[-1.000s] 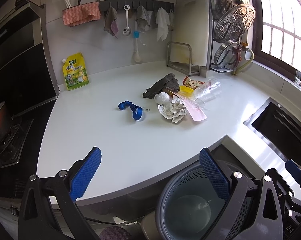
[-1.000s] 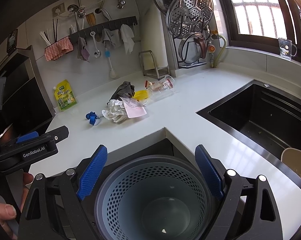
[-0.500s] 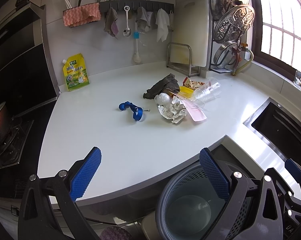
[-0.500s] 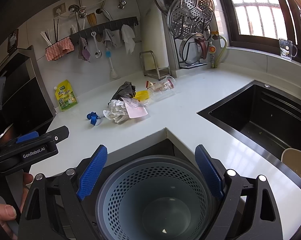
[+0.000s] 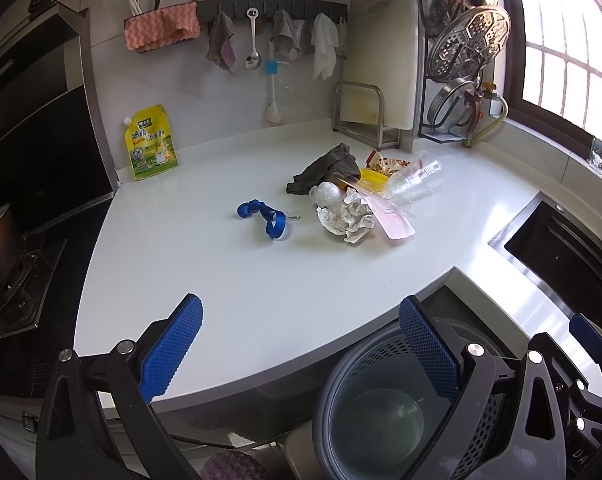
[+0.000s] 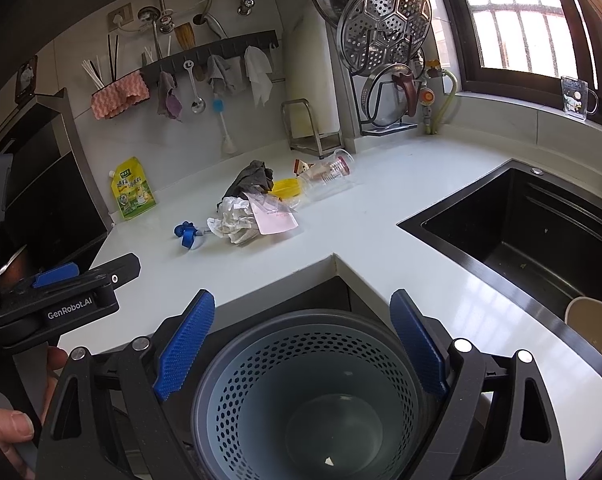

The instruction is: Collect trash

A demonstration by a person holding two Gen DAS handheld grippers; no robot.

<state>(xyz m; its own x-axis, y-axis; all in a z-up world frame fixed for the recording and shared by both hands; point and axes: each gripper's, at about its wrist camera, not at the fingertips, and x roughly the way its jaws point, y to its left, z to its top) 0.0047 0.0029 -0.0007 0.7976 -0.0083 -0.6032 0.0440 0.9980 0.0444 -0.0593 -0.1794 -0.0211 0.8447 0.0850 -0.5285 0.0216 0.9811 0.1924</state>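
Observation:
A heap of trash lies mid-counter: crumpled white paper [image 5: 347,218] [image 6: 235,220], a pink slip [image 5: 393,222] [image 6: 275,220], a dark rag [image 5: 327,168] [image 6: 251,178], a yellow lid [image 5: 371,179], a snack wrapper [image 5: 385,162] and a clear plastic cup [image 5: 419,180] [image 6: 327,172] on its side. A blue strap [image 5: 265,216] [image 6: 187,234] lies left of it. A grey perforated bin [image 5: 389,408] [image 6: 309,396] stands below the counter edge. My left gripper [image 5: 301,352] is open over the counter's front edge. My right gripper [image 6: 301,344] is open above the bin, holding nothing.
The white counter [image 5: 221,280] wraps around a black sink [image 6: 533,232] on the right. A yellow pouch [image 5: 149,144] leans on the back wall, a stove [image 5: 9,280] lies left. A cutting board rack [image 5: 365,112] and a lid rack [image 5: 461,72] stand behind the trash.
Both views have shifted only very slightly. The trash and the bin have not moved, and both grippers stay open.

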